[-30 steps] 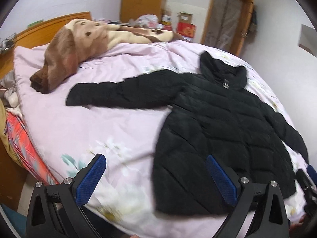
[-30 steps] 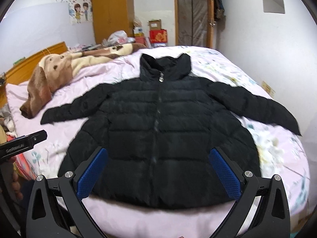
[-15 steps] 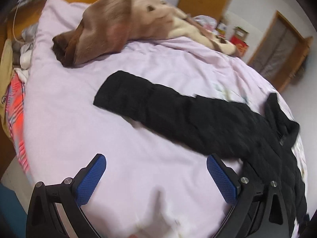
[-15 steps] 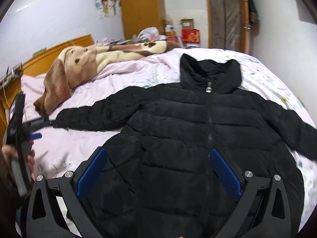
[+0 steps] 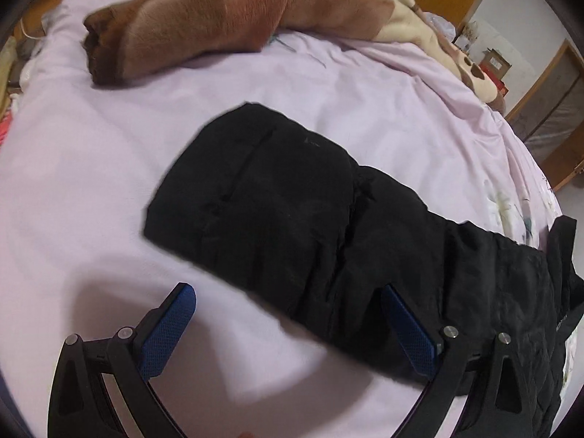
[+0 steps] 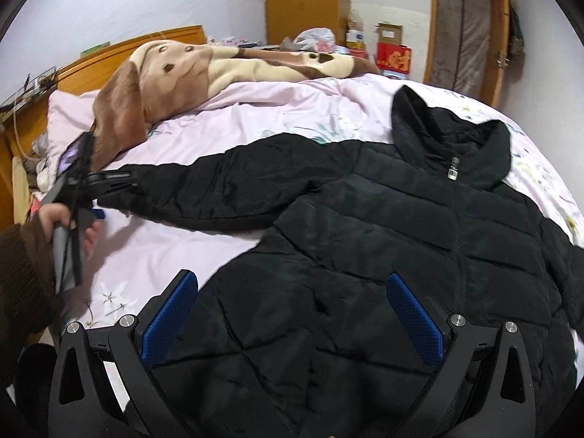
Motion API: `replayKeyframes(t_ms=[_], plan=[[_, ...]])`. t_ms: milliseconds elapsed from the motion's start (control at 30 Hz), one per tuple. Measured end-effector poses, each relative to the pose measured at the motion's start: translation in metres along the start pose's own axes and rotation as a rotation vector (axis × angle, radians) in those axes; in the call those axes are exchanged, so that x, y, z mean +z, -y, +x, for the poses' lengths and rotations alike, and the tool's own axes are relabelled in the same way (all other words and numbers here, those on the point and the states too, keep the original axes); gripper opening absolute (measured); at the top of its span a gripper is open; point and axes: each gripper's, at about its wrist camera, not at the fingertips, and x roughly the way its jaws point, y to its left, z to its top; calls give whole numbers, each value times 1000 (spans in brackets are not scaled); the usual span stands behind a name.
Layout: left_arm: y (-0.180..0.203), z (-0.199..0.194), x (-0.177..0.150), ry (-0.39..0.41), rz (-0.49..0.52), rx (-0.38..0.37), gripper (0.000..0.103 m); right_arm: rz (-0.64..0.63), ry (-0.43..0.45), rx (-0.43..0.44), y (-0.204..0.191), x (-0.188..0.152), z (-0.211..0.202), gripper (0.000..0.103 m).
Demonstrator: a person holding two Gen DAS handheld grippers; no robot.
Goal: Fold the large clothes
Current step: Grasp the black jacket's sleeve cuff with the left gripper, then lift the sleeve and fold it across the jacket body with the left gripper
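A black hooded puffer jacket [image 6: 383,226] lies spread out, front up and zipped, on the pink bed sheet [image 6: 284,116]. Its left sleeve [image 5: 292,211] stretches toward the bed's left side, and the cuff fills the middle of the left wrist view. My left gripper [image 5: 288,294] is open just short of that cuff, with its right finger over the sleeve's near edge. The right wrist view shows the left gripper [image 6: 107,193] at the cuff, held by a hand [image 6: 54,219]. My right gripper [image 6: 292,283] is open above the jacket's lower front, holding nothing.
A brown and cream plush blanket [image 6: 175,73] lies heaped along the head of the bed, close behind the sleeve. A wooden headboard [image 6: 109,54] stands at the left. A wardrobe [image 6: 303,0], boxes [image 6: 392,51] and a door [image 6: 463,33] line the far wall.
My left gripper has swung left and closed in on the sleeve cuff, which now fills its view. My right gripper has moved nearer the jacket's lower front. Both have stayed open.
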Motion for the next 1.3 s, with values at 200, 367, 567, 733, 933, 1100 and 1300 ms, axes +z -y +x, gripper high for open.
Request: replayKeyframes(t_ms=[200, 367, 567, 733, 933, 1100, 1300], plan=[[15, 8, 7, 30, -12, 19, 91, -15, -7, -3, -5, 0, 10, 103], [23, 7, 10, 29, -8, -36, 53, -21, -22, -22, -5, 0, 13, 103], [39, -19, 11, 102, 47, -30, 13, 23, -34, -26, 3, -1, 9, 103], [64, -60, 7, 210, 150, -77, 12, 45, -21, -42, 9, 1, -4, 103], [114, -110, -4, 301, 287, -175, 12, 75, 6, -64, 24, 11, -28, 103], [173, -147, -25, 342, 418, -283, 12, 121, 57, -110, 48, 16, -53, 103], [247, -171, -60, 333, 556, -416, 13, 194, 75, -164, 83, 12, -74, 103]])
